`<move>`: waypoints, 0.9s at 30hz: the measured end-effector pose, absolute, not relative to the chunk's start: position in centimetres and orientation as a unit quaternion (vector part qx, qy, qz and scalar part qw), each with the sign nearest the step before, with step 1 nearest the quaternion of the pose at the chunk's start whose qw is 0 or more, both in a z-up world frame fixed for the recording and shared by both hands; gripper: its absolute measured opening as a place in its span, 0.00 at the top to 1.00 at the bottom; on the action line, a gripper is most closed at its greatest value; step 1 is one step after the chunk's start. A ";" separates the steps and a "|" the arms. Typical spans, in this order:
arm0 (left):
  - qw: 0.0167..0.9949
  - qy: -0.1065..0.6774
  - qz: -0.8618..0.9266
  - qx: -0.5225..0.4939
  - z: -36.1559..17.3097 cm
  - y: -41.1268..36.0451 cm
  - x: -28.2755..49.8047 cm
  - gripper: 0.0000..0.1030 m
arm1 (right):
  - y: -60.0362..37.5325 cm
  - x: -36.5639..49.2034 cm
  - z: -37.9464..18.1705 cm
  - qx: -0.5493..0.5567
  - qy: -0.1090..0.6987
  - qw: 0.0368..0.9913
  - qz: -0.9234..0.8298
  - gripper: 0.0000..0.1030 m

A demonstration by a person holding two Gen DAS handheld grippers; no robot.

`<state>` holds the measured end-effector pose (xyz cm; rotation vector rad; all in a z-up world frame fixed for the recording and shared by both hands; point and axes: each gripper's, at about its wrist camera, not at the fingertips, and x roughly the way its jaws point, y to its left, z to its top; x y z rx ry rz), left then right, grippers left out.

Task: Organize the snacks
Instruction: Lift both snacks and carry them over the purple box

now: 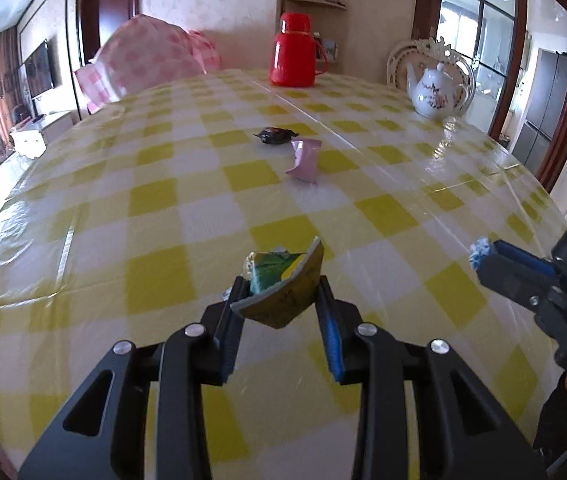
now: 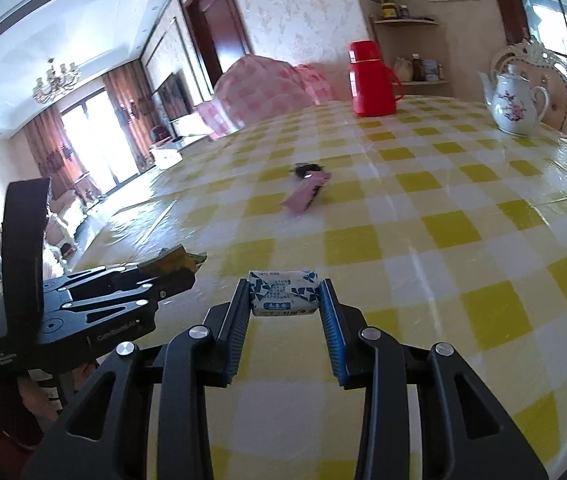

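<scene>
Left gripper [image 1: 279, 292] fingers pinch a green-yellow snack packet [image 1: 283, 286], crumpled, light, slippery foil. Right gripper [image 2: 285, 294] fingers clamp a blue-white wrapped candy [image 2: 284, 293] across its middle; soft. Pink packet [image 1: 303, 160] and dark candy [image 1: 275, 135] lie mid-surface [image 1: 163, 200], touching; best gripped across their middles, I judge.

We see a crumpled green-yellow packet [image 1: 279, 288] pinched in jaws, a blue-white packet [image 2: 284, 293] likewise, pink packet [image 1: 303, 160] and dark candy [image 1: 275, 135] on the counter.

Bare checked surface [image 1: 211, 216] straight ahead of the left claw [image 1: 279, 300]; farther on, pink wrapper [image 1: 304, 162] and dark candy [image 1: 274, 135] blocking.
</scene>
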<state>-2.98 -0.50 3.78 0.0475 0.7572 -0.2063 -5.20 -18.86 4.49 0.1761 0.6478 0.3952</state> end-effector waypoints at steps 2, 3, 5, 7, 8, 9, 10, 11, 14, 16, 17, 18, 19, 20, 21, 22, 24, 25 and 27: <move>0.926 0.362 -0.098 0.025 4.2 0.5 -4.4 0.66 | -17.5 -6.2 4.7 0.076 0.315 0.924 0.203 0.66; 0.927 0.361 -0.097 0.024 4.4 1.3 -5.2 0.66 | -17.1 -6.5 4.7 0.073 0.315 0.923 0.208 0.66; 0.929 0.358 -0.090 0.022 4.7 2.5 -6.5 0.66 | -15.5 -7.4 5.0 0.061 0.316 0.920 0.222 0.66; 0.931 0.354 -0.081 0.025 5.0 4.0 -7.9 0.66 | -13.9 -8.3 5.2 0.051 0.316 0.917 0.238 0.66; 0.932 0.354 -0.077 0.026 5.1 4.8 -8.6 0.66 | -13.1 -8.7 5.4 0.046 0.316 0.916 0.245 0.66; 0.932 0.354 -0.072 0.028 5.2 5.8 -9.4 0.66 | -11.9 -9.3 5.5 0.038 0.315 0.913 0.256 0.66; 0.933 0.353 -0.067 0.030 5.3 6.6 -10.1 0.66 | -11.2 -9.7 5.6 0.032 0.314 0.912 0.263 0.66; 0.933 0.353 -0.062 0.031 5.4 7.4 -10.7 0.66 | -10.1 -10.2 5.8 0.026 0.314 0.909 0.274 0.66; 0.932 0.358 -0.050 0.028 5.4 10.4 -12.6 0.66 | -7.2 -11.6 6.0 0.011 0.316 0.898 0.305 0.66; 0.931 0.363 -0.041 0.031 5.4 12.4 -13.9 0.66 | -5.1 -12.5 6.0 -0.001 0.318 0.891 0.325 0.66; 0.930 0.365 -0.037 0.032 5.3 13.4 -14.5 0.66 | -3.9 -13.1 6.0 -0.006 0.320 0.886 0.336 0.66; 0.929 0.367 -0.033 0.032 5.2 14.3 -15.0 0.66 | -2.7 -13.6 6.0 -0.012 0.323 0.881 0.346 0.66; 0.928 0.369 -0.027 0.033 5.2 15.4 -15.8 0.66 | -1.9 -14.0 5.9 -0.017 0.325 0.877 0.354 0.66; 0.928 0.370 -0.022 0.033 5.1 16.3 -16.4 0.66 | -1.1 -14.4 5.9 -0.021 0.326 0.873 0.361 0.66; 0.927 0.372 -0.016 0.033 5.1 17.3 -17.1 0.66 | -0.2 -14.8 5.9 -0.027 0.328 0.869 0.369 0.66; 0.926 0.375 -0.012 0.036 5.0 18.2 -17.7 0.66 | 0.9 -15.3 5.9 -0.035 0.329 0.865 0.378 0.66; 0.924 0.381 -0.001 0.045 4.8 19.8 -18.8 0.66 | 2.8 -16.1 5.8 -0.049 0.332 0.856 0.394 0.66; 0.922 0.384 0.009 0.049 4.6 21.1 -19.7 0.66 | 4.0 -16.7 5.8 -0.056 0.333 0.850 0.404 0.66; 0.918 0.392 0.020 0.052 4.2 22.9 -20.9 0.66 | 5.8 -17.6 5.7 -0.068 0.335 0.840 0.421 0.66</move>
